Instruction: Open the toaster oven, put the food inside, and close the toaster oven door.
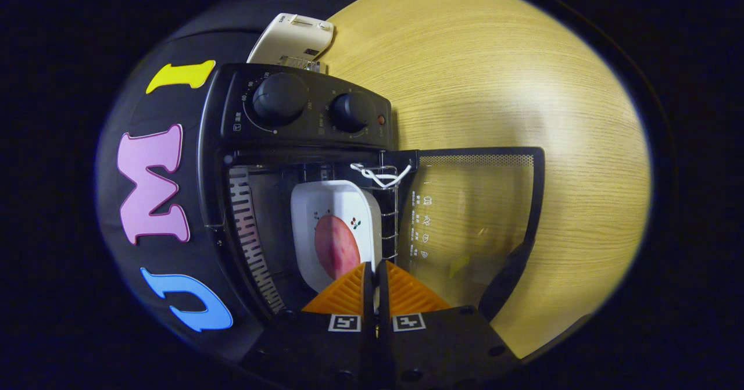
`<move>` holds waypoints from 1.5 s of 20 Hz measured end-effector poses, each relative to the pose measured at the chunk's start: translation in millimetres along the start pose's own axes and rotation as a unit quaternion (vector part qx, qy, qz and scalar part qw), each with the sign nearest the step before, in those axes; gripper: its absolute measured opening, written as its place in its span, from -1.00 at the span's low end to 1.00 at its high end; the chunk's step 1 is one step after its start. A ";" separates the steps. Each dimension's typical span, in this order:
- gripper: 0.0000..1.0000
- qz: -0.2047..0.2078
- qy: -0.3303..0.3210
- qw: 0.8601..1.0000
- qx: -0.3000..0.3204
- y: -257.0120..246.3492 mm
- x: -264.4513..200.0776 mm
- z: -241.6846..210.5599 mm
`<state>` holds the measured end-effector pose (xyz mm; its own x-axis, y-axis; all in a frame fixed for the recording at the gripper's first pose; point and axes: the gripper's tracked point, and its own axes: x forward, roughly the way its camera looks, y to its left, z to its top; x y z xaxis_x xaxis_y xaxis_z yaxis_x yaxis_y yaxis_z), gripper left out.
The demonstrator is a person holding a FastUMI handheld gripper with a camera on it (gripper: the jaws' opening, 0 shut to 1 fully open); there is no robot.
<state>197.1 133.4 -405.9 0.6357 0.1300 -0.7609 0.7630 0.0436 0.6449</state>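
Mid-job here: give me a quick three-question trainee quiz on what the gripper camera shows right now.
1. True or false: the black toaster oven has its glass door open.
2. Where is the white square plate holding the reddish food?
A. on the light wooden table
B. inside the oven
C. on the door
3. Fill in: the gripper fingers are nearly ____ at the plate's near edge.

Key
1. True.
2. B; whether the fingers pinch its rim is unclear.
3. Closed.
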 end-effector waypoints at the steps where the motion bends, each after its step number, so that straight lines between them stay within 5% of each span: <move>1: -0.89 0.004 0.006 1.000 0.001 2.5 0.2 -1.8; 5: -0.78 0.035 0.076 0.996 0.036 14.0 -2.3 -23.1; 8: -0.15 0.026 0.088 0.996 0.016 8.6 -13.5 -24.6; 11: 0.20 0.024 0.114 0.993 -0.011 1.7 -31.5 -28.3; 12: 0.58 0.025 0.118 0.992 -0.023 0.7 -38.7 -29.7; 14: 0.98 0.012 0.109 0.992 -0.064 -8.9 -55.4 -19.2; 17: 0.97 0.009 0.120 0.984 -0.132 -17.2 -76.2 -19.7; 21: 0.97 0.000 0.103 0.949 -0.298 -46.5 -92.4 -4.3; 26: 0.98 -0.019 0.022 0.852 -0.523 -83.4 -100.3 30.7; 30: 0.98 -0.036 0.009 0.807 -0.589 -106.1 -96.6 30.5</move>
<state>58.3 86.0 -403.0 0.5838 0.0992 -0.8058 0.1510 0.9620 0.2277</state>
